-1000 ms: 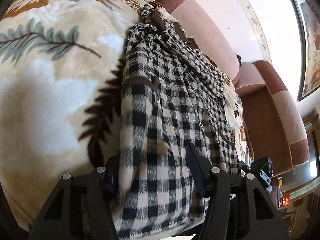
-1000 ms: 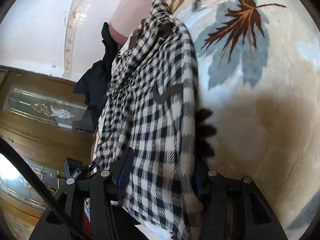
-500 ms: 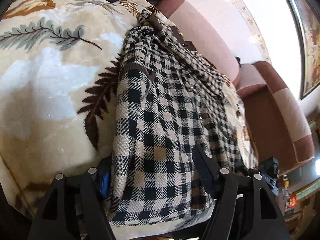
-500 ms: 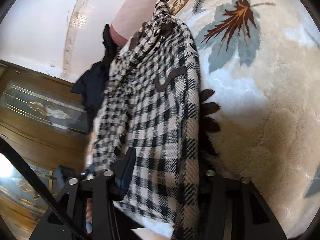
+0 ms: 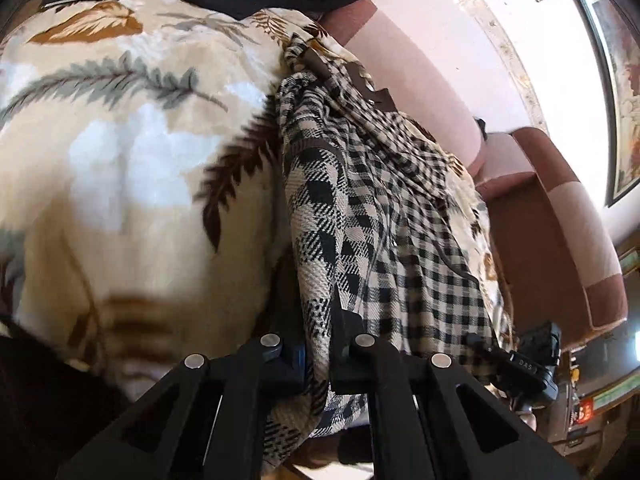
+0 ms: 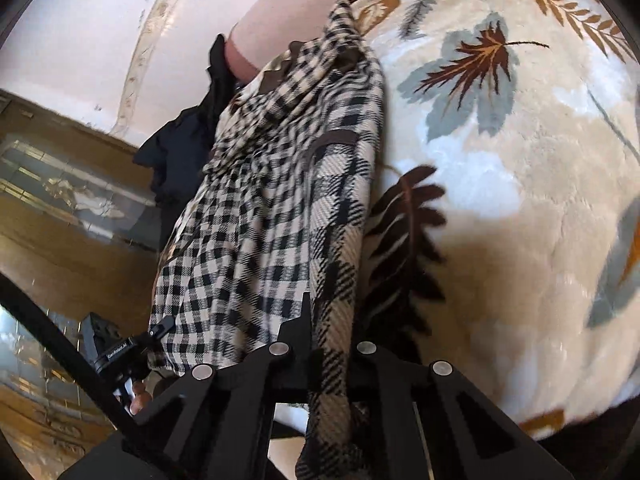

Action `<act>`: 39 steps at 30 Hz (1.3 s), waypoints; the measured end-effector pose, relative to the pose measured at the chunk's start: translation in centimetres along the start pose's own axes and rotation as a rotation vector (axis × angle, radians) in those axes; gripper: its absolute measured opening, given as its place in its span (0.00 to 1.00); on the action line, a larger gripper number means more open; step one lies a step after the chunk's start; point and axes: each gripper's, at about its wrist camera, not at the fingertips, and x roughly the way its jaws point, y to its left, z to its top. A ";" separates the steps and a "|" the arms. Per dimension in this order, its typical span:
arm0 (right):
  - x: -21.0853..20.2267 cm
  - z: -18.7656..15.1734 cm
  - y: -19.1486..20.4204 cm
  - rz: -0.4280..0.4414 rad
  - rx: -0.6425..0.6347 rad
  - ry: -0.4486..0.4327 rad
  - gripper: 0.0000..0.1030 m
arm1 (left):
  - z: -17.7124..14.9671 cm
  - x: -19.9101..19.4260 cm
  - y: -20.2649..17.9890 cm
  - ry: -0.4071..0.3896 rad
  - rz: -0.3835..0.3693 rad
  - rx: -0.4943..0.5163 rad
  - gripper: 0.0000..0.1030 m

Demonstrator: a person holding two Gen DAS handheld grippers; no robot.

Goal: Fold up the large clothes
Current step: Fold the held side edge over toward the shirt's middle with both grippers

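On the leaf-print blanket (image 5: 120, 168), both tongs (image 5: 316, 344) (image 6: 330, 344) pinch the bunched black-and-cream checked garment (image 5: 384, 216) (image 6: 280, 200).

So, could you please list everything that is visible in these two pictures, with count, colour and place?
checked garment: one, black and cream, lying on the blanket, near edge pinched by both claws
blanket: one, cream with brown, grey and orange leaves, spread under the garment
sofa: one, pink and brown, beyond the garment, by the wall
dark clothing: one heap, black, at the far end of the blanket
framed picture: one, dark frame, on the wall
left claw: one, black, shut on the garment
right claw: one, black, shut on the garment
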 end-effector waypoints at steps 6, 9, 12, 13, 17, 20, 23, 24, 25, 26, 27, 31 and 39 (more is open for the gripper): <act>-1.6 -4.0 -0.7 0.027 0.007 0.059 0.05 | -4.2 -1.0 0.7 0.045 0.022 0.016 0.06; -2.0 -4.9 -1.1 0.060 0.013 0.085 0.06 | -4.2 -1.8 0.2 0.036 0.033 0.052 0.06; -2.5 -3.2 0.0 0.087 -0.013 0.071 0.06 | -2.3 -2.4 -0.8 0.015 0.005 0.060 0.06; -2.7 -2.0 0.9 0.095 -0.034 0.057 0.06 | -1.2 -2.6 -1.4 0.009 -0.006 0.069 0.06; -3.0 2.2 4.6 0.075 -0.130 0.000 0.06 | 3.1 -2.2 -3.5 -0.023 -0.025 0.105 0.06; -2.2 6.8 6.8 0.024 -0.188 -0.056 0.06 | 7.7 -1.1 -5.0 -0.069 -0.001 0.125 0.06; -0.2 11.3 7.6 -0.032 -0.181 -0.102 0.06 | 12.4 1.2 -5.5 -0.097 0.030 0.107 0.07; 0.8 13.3 7.6 -0.061 -0.169 -0.123 0.06 | 13.9 2.1 -5.4 -0.101 0.039 0.099 0.07; 1.7 14.7 7.3 -0.078 -0.152 -0.137 0.06 | 15.4 3.1 -5.4 -0.109 0.049 0.090 0.07; 2.4 16.0 6.9 -0.091 -0.132 -0.147 0.06 | 16.8 4.1 -5.2 -0.116 0.064 0.082 0.07; 3.2 17.1 6.4 -0.102 -0.115 -0.152 0.06 | 18.0 5.0 -5.0 -0.120 0.074 0.073 0.07; 6.7 21.3 4.5 -0.186 -0.074 -0.156 0.06 | 22.1 9.1 -3.3 -0.108 0.133 0.041 0.07; 10.7 25.8 1.1 -0.145 -0.001 -0.110 0.06 | 26.6 13.0 -2.2 -0.096 0.088 -0.007 0.07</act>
